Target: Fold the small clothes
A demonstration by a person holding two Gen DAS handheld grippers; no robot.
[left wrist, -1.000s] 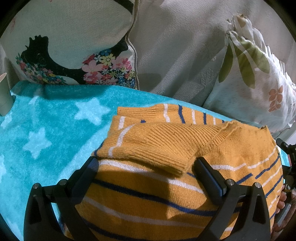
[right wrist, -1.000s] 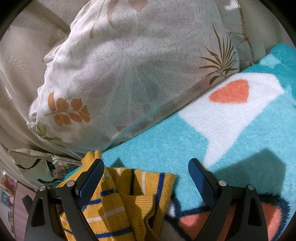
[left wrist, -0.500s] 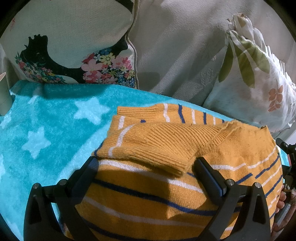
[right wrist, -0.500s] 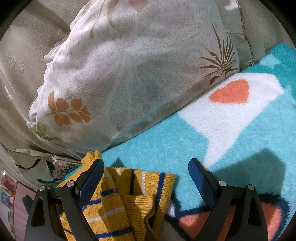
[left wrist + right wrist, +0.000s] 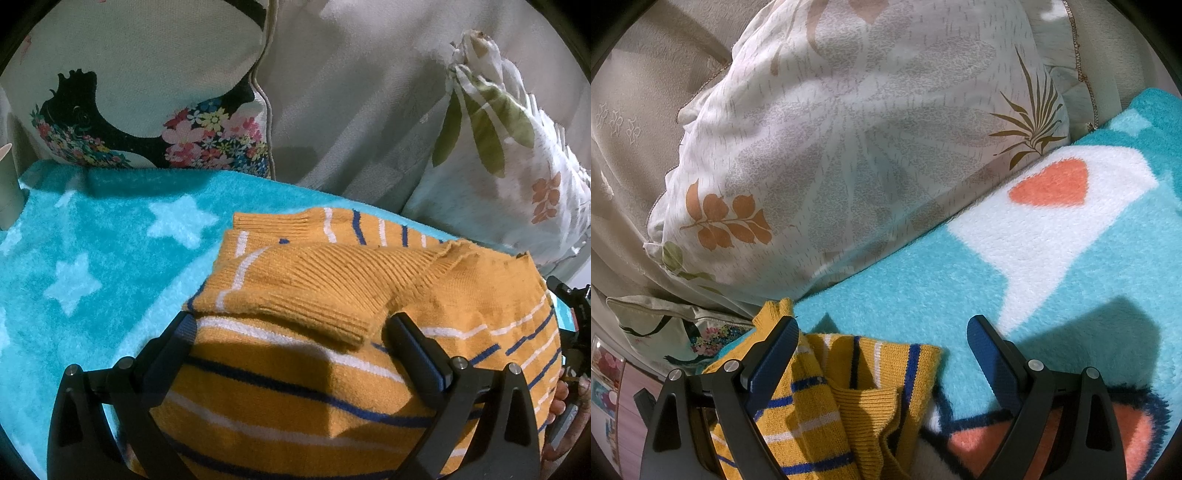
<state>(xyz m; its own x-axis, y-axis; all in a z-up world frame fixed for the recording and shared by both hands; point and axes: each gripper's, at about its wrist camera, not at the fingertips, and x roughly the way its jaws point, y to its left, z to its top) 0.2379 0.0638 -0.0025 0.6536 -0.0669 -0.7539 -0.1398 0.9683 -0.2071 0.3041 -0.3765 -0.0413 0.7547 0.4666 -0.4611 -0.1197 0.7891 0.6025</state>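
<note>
Sweater (image 5: 332, 362) (mustard, striped) lies folded on the turquoise blanket (image 5: 92, 258) beneath our left gripper (image 5: 291, 332) and right gripper (image 5: 882, 336), both spread wide, seemingly gripping nothing.

Left gripper (image 5: 290, 326): jaws spread wide, both black fingers low and pointing forward, nothing pinched between them.
Right gripper (image 5: 882, 332): jaws equally wide apart, blue pads facing inward, gripping nothing.
Hand (image 5: 559, 410): fingers show at the left view's right edge, wrapped round a tool's handle.
</note>
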